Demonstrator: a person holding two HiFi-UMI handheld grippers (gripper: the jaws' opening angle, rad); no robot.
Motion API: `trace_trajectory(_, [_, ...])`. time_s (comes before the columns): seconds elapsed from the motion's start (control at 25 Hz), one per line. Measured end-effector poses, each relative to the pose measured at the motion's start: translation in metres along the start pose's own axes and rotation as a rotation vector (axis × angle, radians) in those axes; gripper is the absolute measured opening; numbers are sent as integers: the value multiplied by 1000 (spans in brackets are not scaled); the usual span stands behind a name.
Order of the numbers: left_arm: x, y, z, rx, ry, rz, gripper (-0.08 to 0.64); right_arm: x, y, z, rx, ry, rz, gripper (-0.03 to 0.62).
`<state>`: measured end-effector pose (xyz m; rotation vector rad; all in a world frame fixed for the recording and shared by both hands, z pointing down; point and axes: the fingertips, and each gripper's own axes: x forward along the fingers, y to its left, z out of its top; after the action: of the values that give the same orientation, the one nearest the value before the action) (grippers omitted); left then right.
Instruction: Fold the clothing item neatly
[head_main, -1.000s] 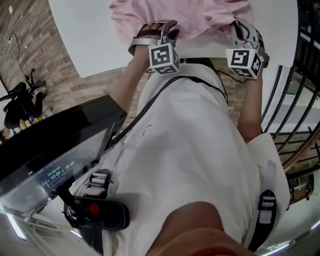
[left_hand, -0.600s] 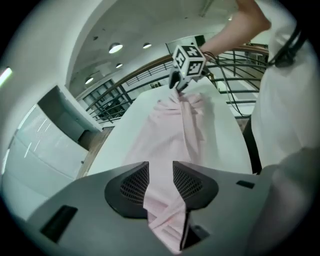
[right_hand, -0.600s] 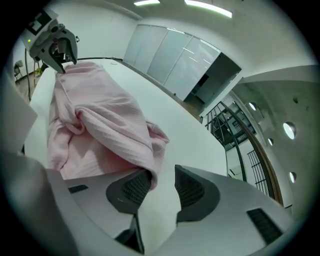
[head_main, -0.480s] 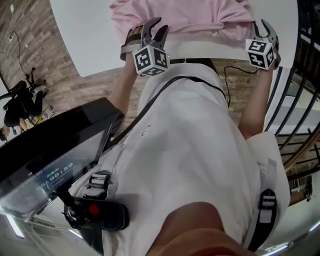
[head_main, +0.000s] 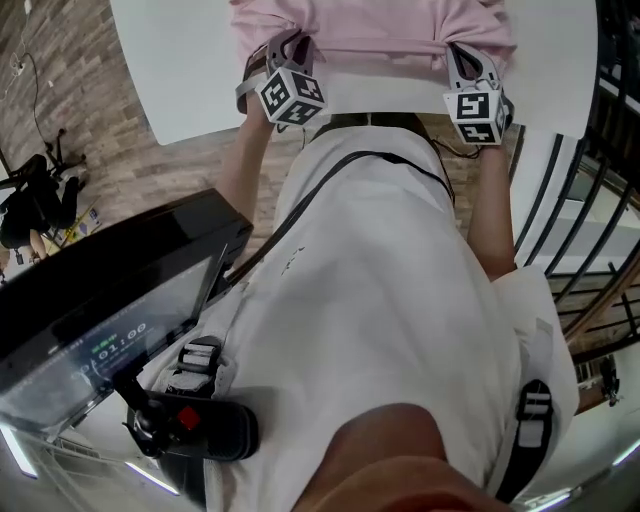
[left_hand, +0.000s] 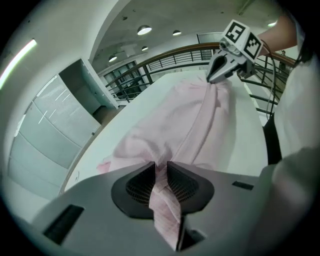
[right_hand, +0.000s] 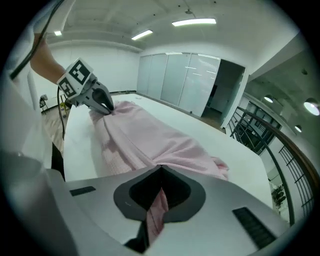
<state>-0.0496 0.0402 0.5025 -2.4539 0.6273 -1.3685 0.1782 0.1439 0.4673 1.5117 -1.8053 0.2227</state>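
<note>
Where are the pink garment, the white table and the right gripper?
pink cloth garment (head_main: 380, 30): head view, flat middle.
white table (head_main: 170, 70): head view, bare left top.
right gripper (right_hand: 160, 169): right gripper view, between jaws' tips.

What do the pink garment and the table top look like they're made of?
Pink garment: thin, matte cloth, probably cotton-like. It drapes limply and gathers into soft creases. Whether it is woven or knit cannot be told.
Table top: smooth, hard white sheet with no grain showing, likely laminate or painted board. The exact material is unclear.
</note>
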Motion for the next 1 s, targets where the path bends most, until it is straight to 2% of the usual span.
trace_trajectory(0.12, [18,17,0,-30,2,-20,78,20,-3,-14,9,57,-18,2])
trace_trajectory(0.24, [16,22,13,-9,-31,-16,78,26,-18,-17,9,79,-57,2])
trace_trajectory(0.4, [0,9,34,-4,-115,-28,78,9,-26,-1,38,-9,-83,2])
trace_trajectory(0.52, [-3,-1,40,-14,-150,-25,3,-1,-17,9,115,-76,-54,2])
trace_trajectory(0.6, [-4,-6,44,-23,-167,-31,3,-2,-9,14,149,-101,-36,2])
trace_trajectory(0.76, [-4,-13,57,-87,-212,-63,3,-1,6,25,249,-156,16,2])
trace_trajectory(0.88, [-3,-16,70,-158,-249,-93,2,2,9,34,269,-186,25,2])
trace_trajectory(1.0, [-4,-16,85,-182,-287,-94,2,0,6,45,295,-225,19,2])
